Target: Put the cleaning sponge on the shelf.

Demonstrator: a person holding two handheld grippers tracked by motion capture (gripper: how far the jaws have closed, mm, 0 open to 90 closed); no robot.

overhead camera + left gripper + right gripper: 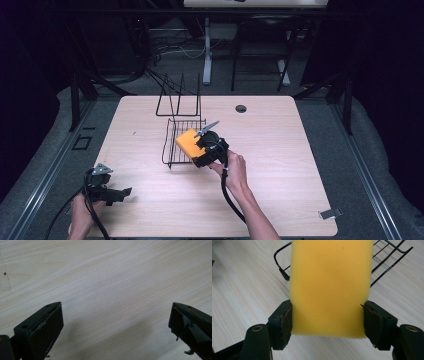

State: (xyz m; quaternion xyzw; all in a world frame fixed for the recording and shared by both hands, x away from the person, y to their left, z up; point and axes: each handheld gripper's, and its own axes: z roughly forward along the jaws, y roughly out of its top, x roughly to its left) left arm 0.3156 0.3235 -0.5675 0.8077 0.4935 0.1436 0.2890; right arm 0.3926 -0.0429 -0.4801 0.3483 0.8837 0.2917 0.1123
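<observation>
Now, sponge (329,287): yellow, clamped by its sides, held over wire rack (182,142) mid-table
right gripper (327,317): jaws closed on sponge
left gripper (107,190): jaws wide, empty, near front-left corner
tip: likely lower flat inside rack rim, then release

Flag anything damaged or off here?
Pad lining on the left claw looks frayed, with shreds hanging off its right jaw. Otherwise normal: the right claw grips the yellow sponge squarely over the wire rack.
</observation>
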